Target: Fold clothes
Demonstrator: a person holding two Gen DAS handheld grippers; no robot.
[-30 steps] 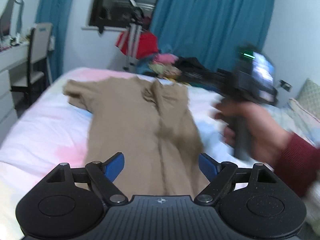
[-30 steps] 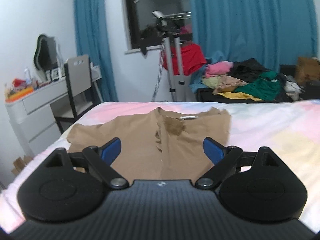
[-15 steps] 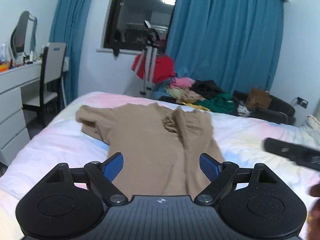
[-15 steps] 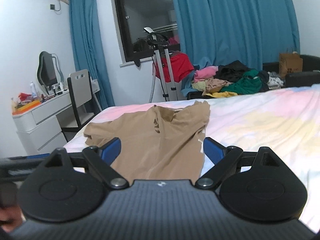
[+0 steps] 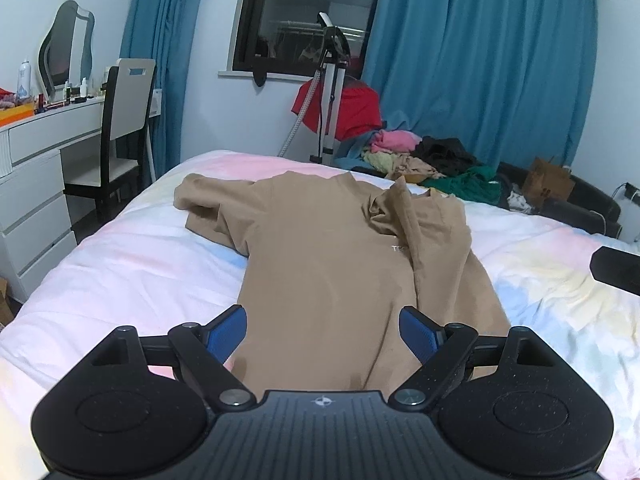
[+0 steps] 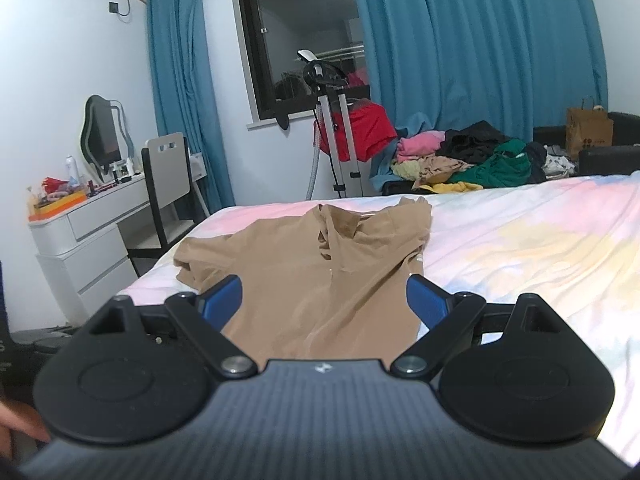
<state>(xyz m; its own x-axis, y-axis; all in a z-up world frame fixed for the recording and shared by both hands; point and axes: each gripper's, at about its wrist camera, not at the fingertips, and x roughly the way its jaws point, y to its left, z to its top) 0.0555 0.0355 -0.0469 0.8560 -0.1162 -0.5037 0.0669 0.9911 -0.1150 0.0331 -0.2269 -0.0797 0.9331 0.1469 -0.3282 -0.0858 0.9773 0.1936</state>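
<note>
Blue curtains (image 5: 480, 72) frame the bedroom as a tan shirt (image 5: 340, 256) lies spread mid-frame on the pastel bed (image 5: 132, 264). I hold my left gripper (image 5: 322, 330) and right gripper (image 6: 324, 300) low in frame, fingers apart, gripping nothing.
</note>
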